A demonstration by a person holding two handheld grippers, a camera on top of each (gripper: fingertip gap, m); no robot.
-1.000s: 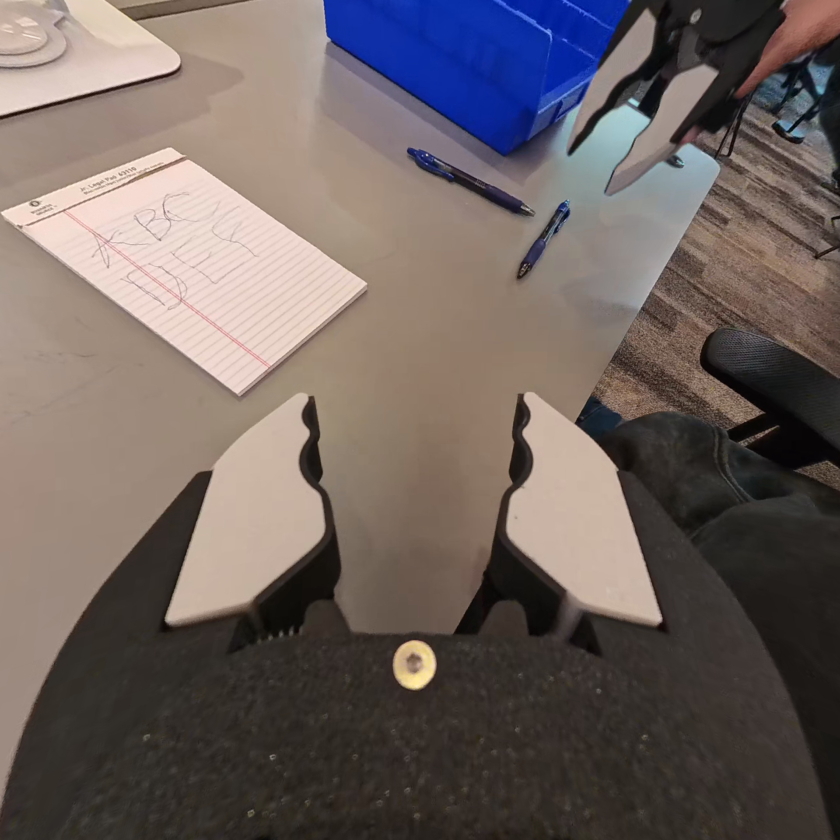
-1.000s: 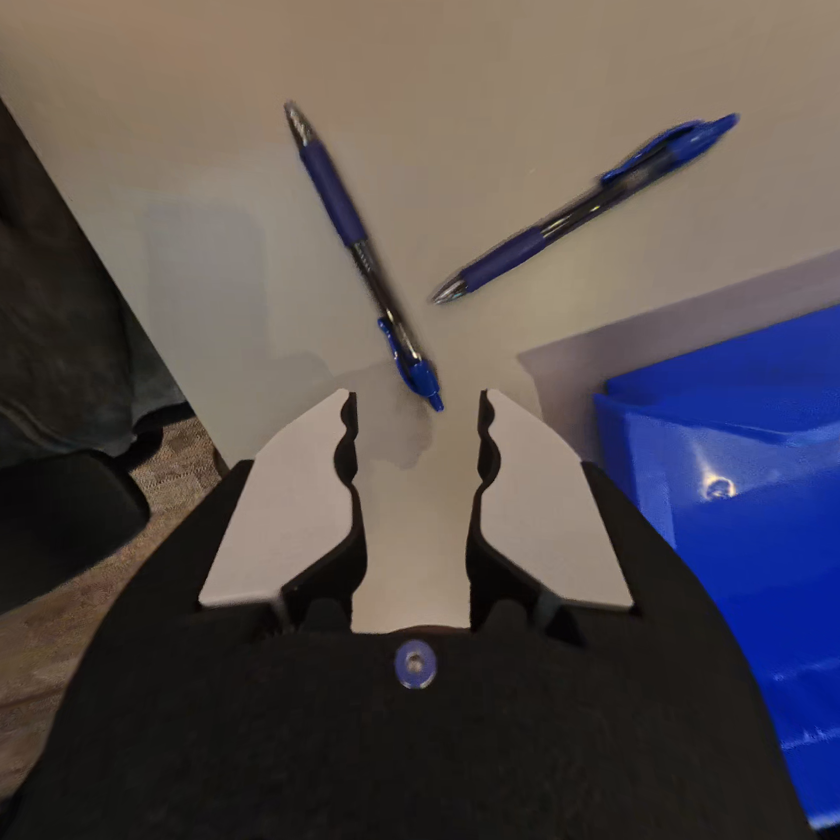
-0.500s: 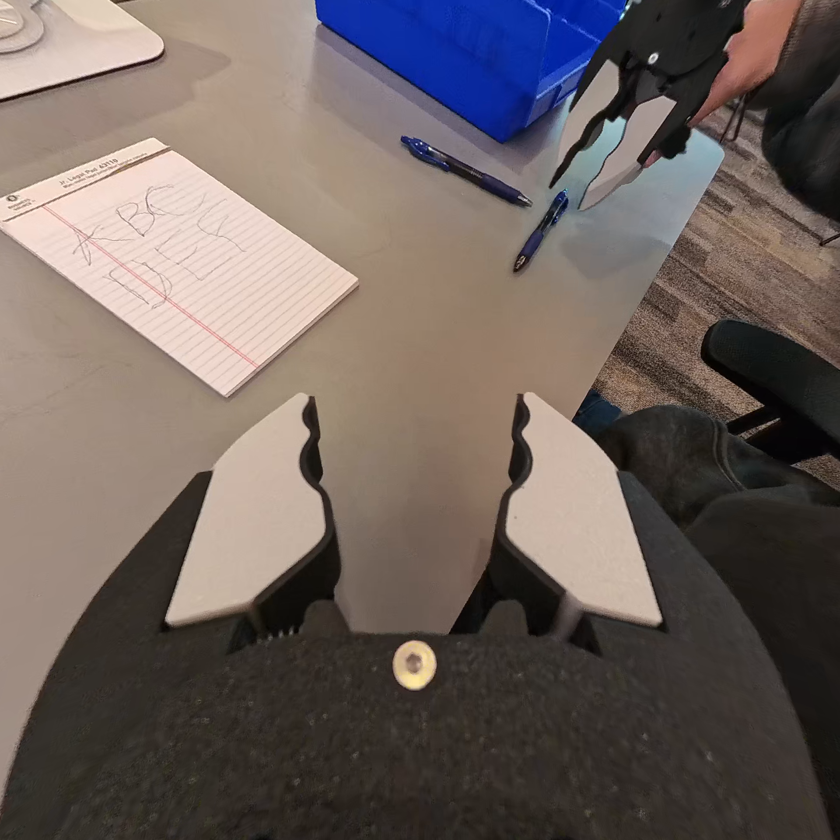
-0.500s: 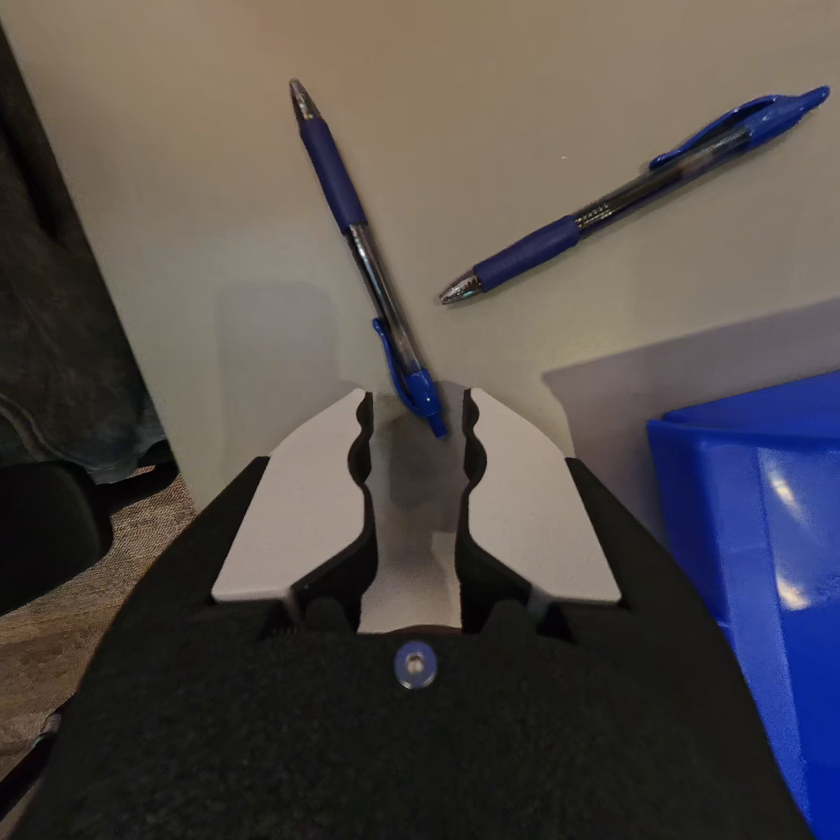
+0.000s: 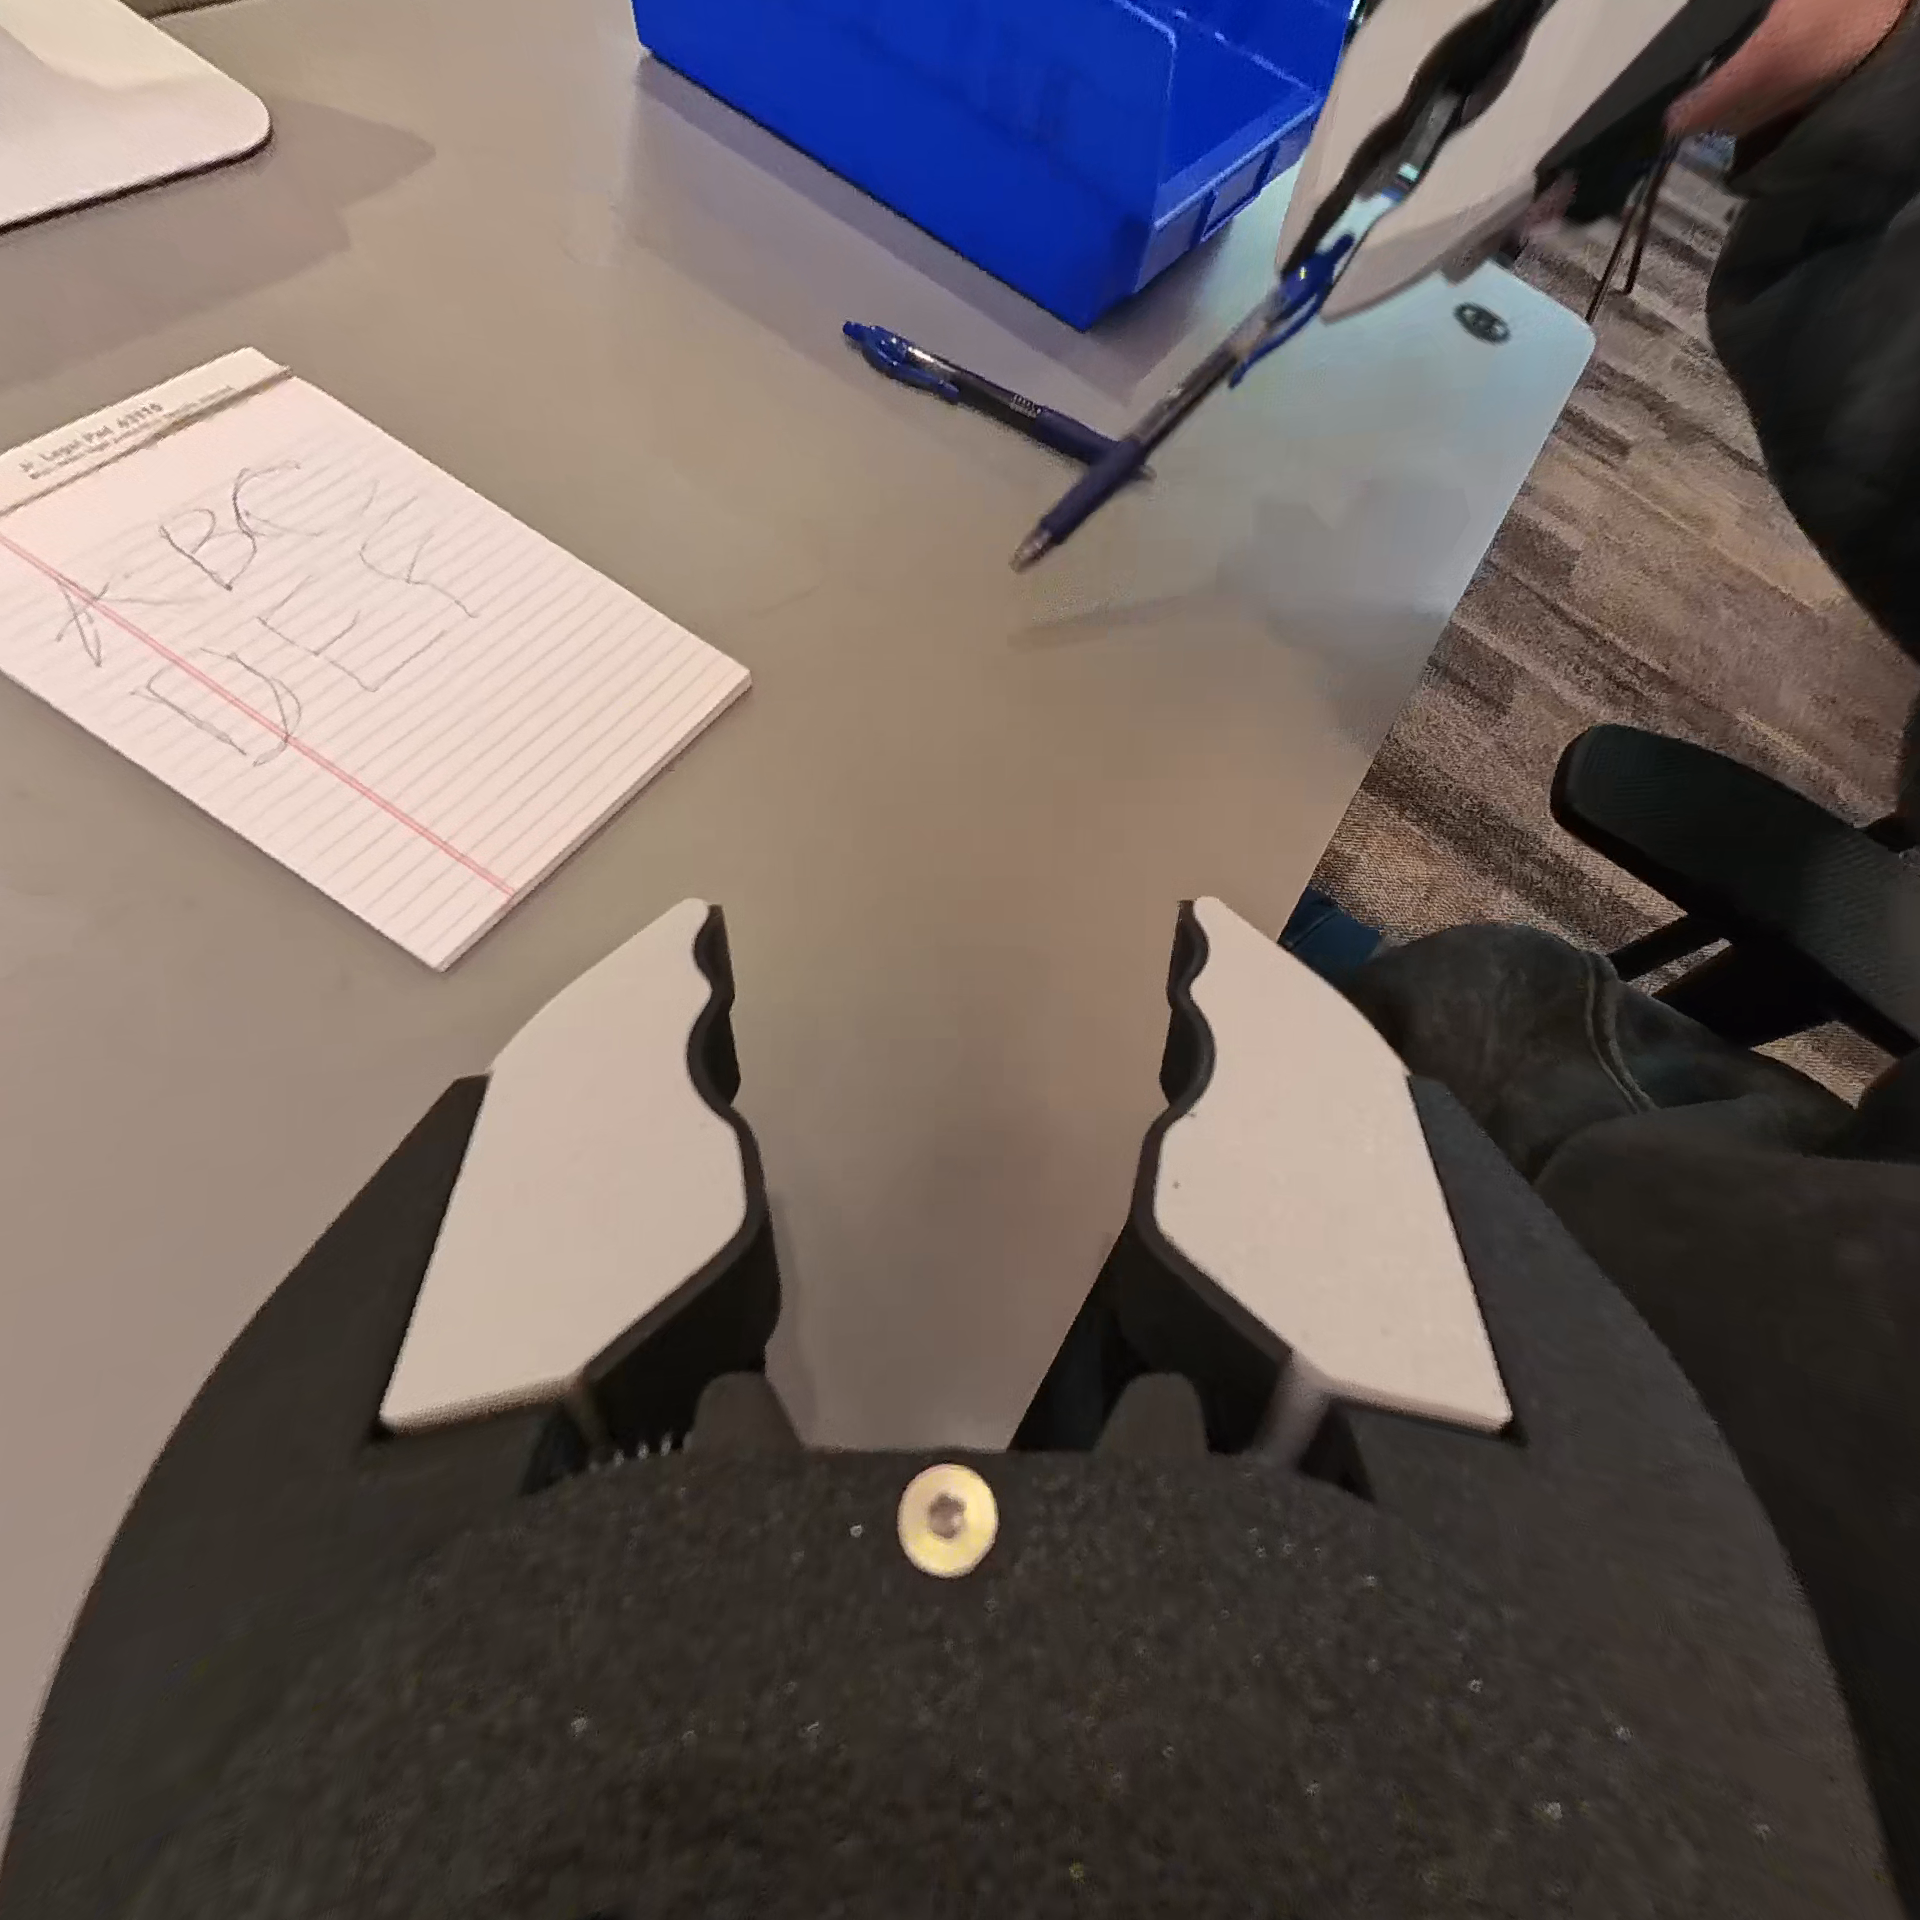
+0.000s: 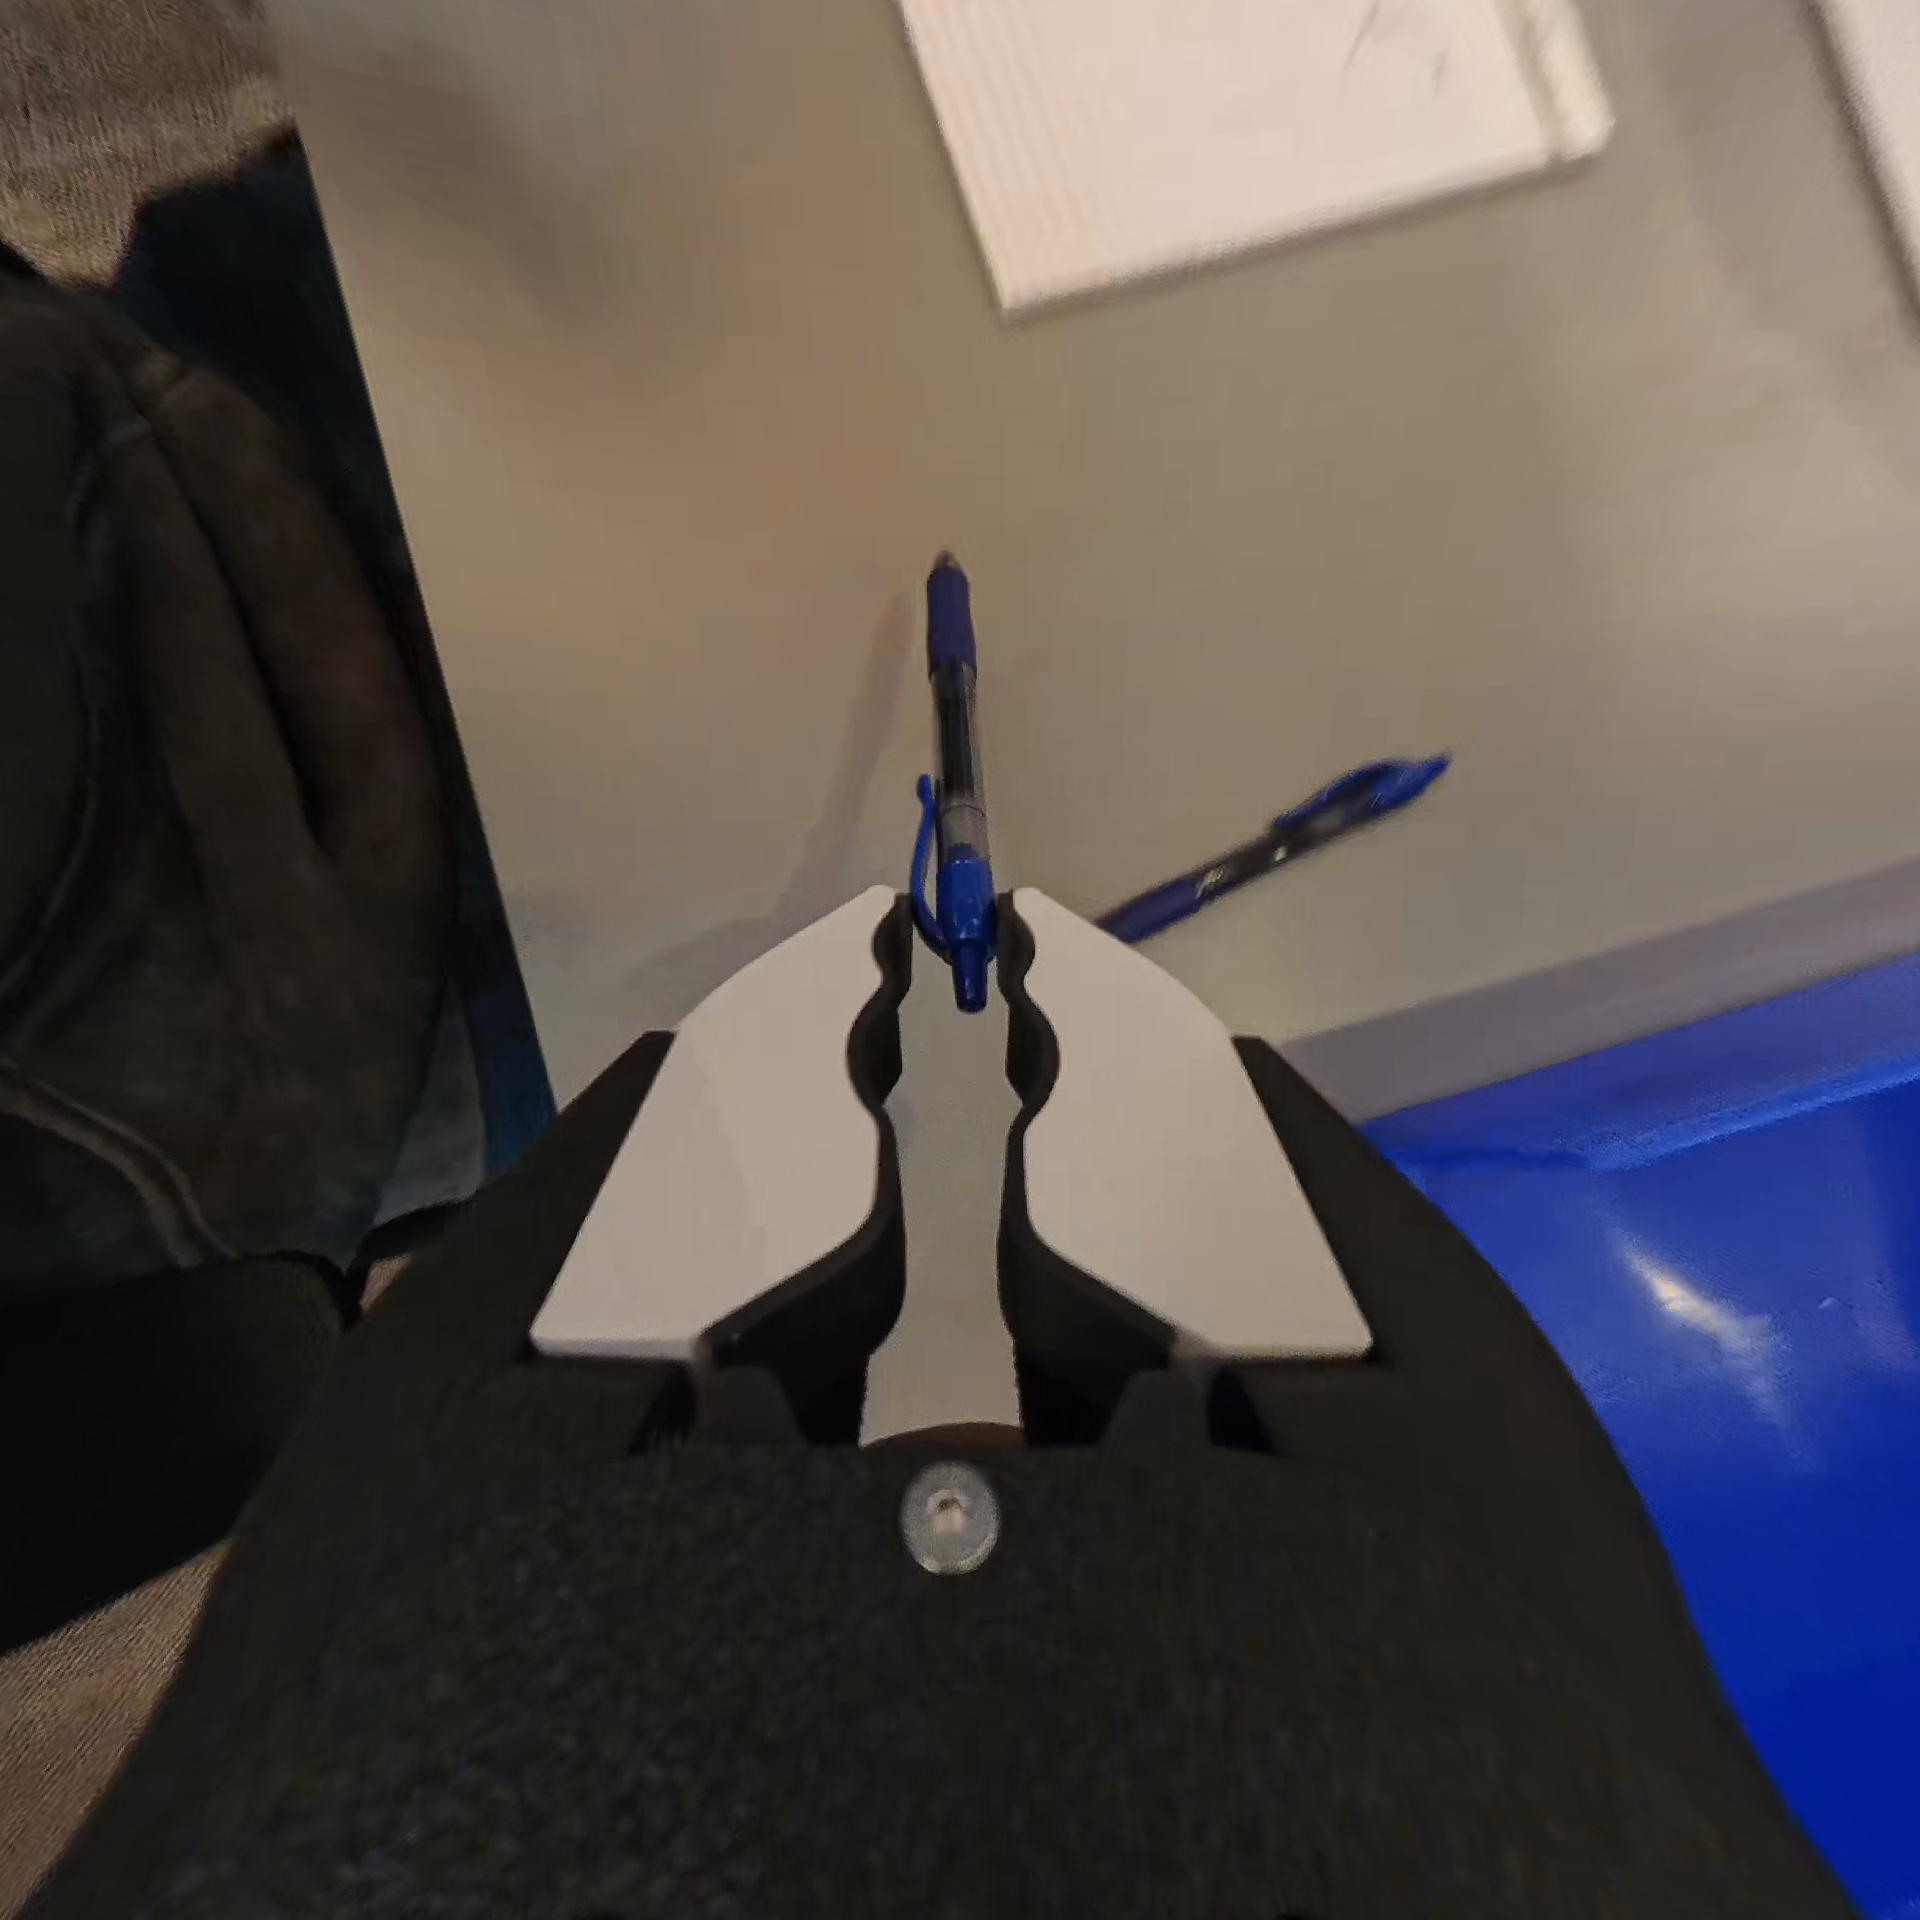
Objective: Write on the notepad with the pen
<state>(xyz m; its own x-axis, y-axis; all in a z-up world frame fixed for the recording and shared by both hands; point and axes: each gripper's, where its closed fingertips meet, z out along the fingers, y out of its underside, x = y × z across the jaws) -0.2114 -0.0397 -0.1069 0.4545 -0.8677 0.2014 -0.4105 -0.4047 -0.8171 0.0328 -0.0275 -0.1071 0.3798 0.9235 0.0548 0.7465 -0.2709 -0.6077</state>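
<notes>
The right tongs (image 6: 951, 914) are clamped on the clicker end of a blue pen (image 6: 954, 727), which sticks straight out ahead of them with its clip to the left and its tip toward the upper middle of the right wrist view. In the left wrist view the same tongs (image 5: 1325, 265) sit in the upper right corner, and the pen (image 5: 1164, 410) slants down-left from them, its tip raised off the grey desk (image 5: 883, 727) — a faint shadow lies below it. A second pen (image 5: 987, 390) lies flat on the desk near the blue bin (image 5: 997, 135), at upper centre of that view; in the right wrist view it (image 6: 1278, 842) shows right of centre, blurred. The notepad (image 5: 312, 644), white and lined with a red margin line and pen marks on it, lies flat at the left of the left wrist view, well apart from the held pen; in the right wrist view it (image 6: 1247, 135) is at the top edge, blurred. The left tongs (image 5: 951, 961) hang wide apart over bare desk in the lower half of their view — nothing between them. A dark sleeve (image 5: 1818, 1247) and a chair (image 5: 1714, 831) fill the right side.
</notes>
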